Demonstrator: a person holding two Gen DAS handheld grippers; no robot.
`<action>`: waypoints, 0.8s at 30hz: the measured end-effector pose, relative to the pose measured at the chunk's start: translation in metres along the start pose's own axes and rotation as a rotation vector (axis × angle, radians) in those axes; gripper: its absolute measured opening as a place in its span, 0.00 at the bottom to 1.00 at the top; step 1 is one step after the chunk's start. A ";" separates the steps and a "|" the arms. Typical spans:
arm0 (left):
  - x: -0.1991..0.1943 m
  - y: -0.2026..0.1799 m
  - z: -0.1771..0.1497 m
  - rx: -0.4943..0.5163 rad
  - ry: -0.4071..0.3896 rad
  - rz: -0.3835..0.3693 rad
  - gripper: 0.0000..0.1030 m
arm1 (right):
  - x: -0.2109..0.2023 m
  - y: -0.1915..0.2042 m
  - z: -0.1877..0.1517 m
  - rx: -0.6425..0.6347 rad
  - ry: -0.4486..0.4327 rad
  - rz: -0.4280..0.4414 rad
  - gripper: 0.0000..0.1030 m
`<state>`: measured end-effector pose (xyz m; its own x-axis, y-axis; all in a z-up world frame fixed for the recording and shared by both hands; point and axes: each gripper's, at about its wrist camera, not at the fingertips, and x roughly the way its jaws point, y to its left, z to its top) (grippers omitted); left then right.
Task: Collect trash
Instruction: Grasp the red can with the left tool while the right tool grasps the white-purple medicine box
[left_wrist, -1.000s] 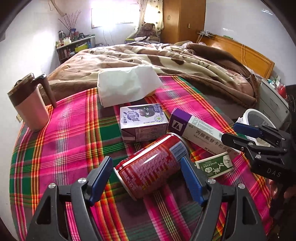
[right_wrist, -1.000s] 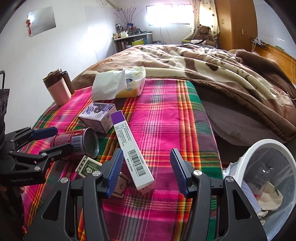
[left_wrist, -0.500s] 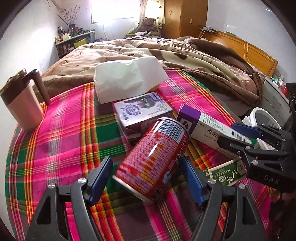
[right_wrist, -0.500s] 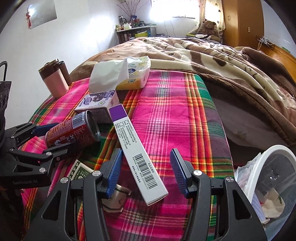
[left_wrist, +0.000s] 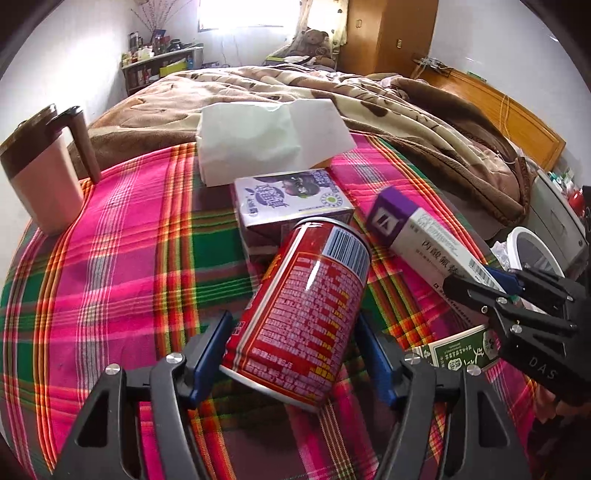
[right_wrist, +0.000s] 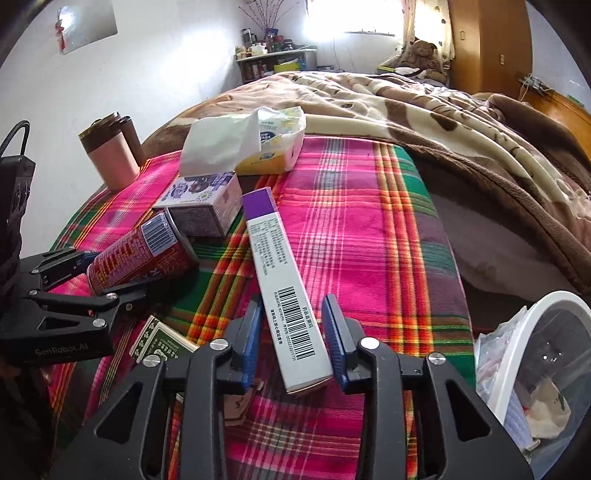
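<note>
A red drink can (left_wrist: 306, 306) sits between the blue pads of my left gripper (left_wrist: 291, 347), its barcode end tilted up and away. The jaws are closing and both pads touch the can's sides. In the right wrist view, my right gripper (right_wrist: 293, 336) is closing on the barcode end of a long white box with a purple end (right_wrist: 280, 280), and its pads touch the box. A purple drink carton (left_wrist: 291, 206) lies just behind the can. Between the two grippers a small green box (right_wrist: 159, 343) lies on the plaid cloth (right_wrist: 369, 240).
A white bin with a plastic liner (right_wrist: 546, 369) stands low at the right, past the cloth's edge. A tissue pack (left_wrist: 266, 144) lies at the back of the cloth, and a pink lidded mug (left_wrist: 44, 184) stands at the far left. A rumpled brown blanket (right_wrist: 461, 110) lies beyond.
Both pairs of jaws have narrowed, the right one a lot. The can has swung from lying crosswise to pointing away, tilted up. The long box's purple end has lifted a little.
</note>
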<state>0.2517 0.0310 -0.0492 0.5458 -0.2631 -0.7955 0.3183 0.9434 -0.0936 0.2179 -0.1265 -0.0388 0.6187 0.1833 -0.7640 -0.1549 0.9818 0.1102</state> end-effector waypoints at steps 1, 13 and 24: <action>0.000 -0.001 0.000 -0.001 -0.002 0.002 0.66 | -0.001 -0.001 0.000 0.003 -0.001 0.002 0.24; -0.011 -0.001 -0.006 -0.043 -0.023 0.010 0.59 | -0.014 0.000 -0.006 0.017 -0.036 0.016 0.23; -0.030 0.000 -0.016 -0.090 -0.060 0.014 0.57 | -0.028 -0.003 -0.011 0.051 -0.069 0.029 0.23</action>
<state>0.2232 0.0420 -0.0351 0.5958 -0.2588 -0.7603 0.2406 0.9607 -0.1385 0.1929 -0.1349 -0.0244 0.6662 0.2135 -0.7146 -0.1358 0.9769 0.1652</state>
